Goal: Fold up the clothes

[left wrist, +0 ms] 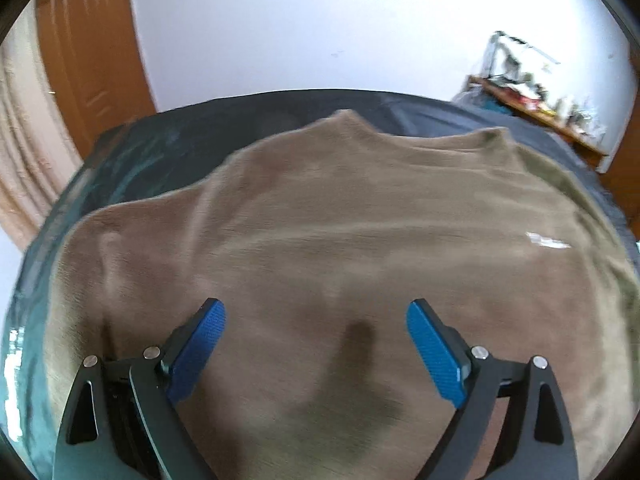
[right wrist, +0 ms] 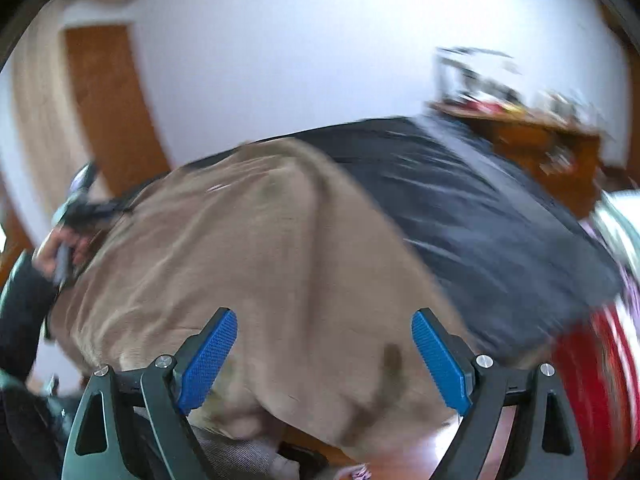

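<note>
A tan fleece sweater (left wrist: 340, 220) lies spread on a dark cloth-covered surface (left wrist: 168, 148), collar at the far side. My left gripper (left wrist: 316, 312) hovers open over the sweater's near part, blue pads wide apart with nothing between them. In the right wrist view the same sweater (right wrist: 248, 256) drapes over the near edge of the dark surface (right wrist: 480, 208). My right gripper (right wrist: 324, 324) is open above the sweater's near hem. At far left of that view, a person's hand (right wrist: 60, 248) holds the left gripper handle.
A wooden door (left wrist: 92, 48) and beige curtain (left wrist: 28, 152) stand at the left. A cluttered wooden shelf (left wrist: 536, 104) sits at the back right by the white wall. A red and white item (right wrist: 592, 368) lies at the right edge. Both views are motion-blurred.
</note>
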Action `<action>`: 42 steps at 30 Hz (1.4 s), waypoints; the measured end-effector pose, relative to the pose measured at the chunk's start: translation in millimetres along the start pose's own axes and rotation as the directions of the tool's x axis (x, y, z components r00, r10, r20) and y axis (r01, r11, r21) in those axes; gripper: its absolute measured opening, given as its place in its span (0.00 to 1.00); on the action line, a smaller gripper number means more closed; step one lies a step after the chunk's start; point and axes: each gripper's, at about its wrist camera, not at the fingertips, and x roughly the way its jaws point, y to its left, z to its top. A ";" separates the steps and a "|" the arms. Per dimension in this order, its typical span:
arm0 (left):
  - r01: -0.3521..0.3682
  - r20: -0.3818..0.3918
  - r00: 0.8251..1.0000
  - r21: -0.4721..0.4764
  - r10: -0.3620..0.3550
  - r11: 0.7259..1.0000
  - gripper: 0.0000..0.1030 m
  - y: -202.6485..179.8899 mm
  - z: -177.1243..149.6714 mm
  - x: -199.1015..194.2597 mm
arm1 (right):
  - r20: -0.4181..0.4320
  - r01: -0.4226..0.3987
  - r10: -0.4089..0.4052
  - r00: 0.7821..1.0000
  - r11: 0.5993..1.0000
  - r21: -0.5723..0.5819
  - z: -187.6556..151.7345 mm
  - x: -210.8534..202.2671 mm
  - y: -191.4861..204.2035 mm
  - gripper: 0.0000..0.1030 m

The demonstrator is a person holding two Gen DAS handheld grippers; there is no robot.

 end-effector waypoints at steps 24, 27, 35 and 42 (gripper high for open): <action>0.082 -0.061 0.995 0.077 -0.078 0.994 0.94 -83.6 -40.7 12.7 | -0.104 -0.062 0.088 0.991 0.971 0.229 -99.1 22.1 -123.1 0.89; 0.075 -0.056 0.996 0.088 -0.070 0.993 0.95 -85.2 -42.9 13.1 | -0.063 -0.136 0.158 0.985 0.952 0.273 -100.2 30.2 -136.9 0.89; 0.074 -0.058 0.996 0.098 -0.069 0.992 0.99 -86.7 -44.0 16.5 | 0.062 -0.331 0.332 0.941 0.868 0.370 -103.2 51.6 -173.8 0.89; 0.071 -0.060 0.996 0.106 -0.065 0.992 0.99 -86.9 -44.0 17.3 | 0.070 -0.426 0.425 0.902 0.855 0.295 -86.4 70.3 -168.7 0.89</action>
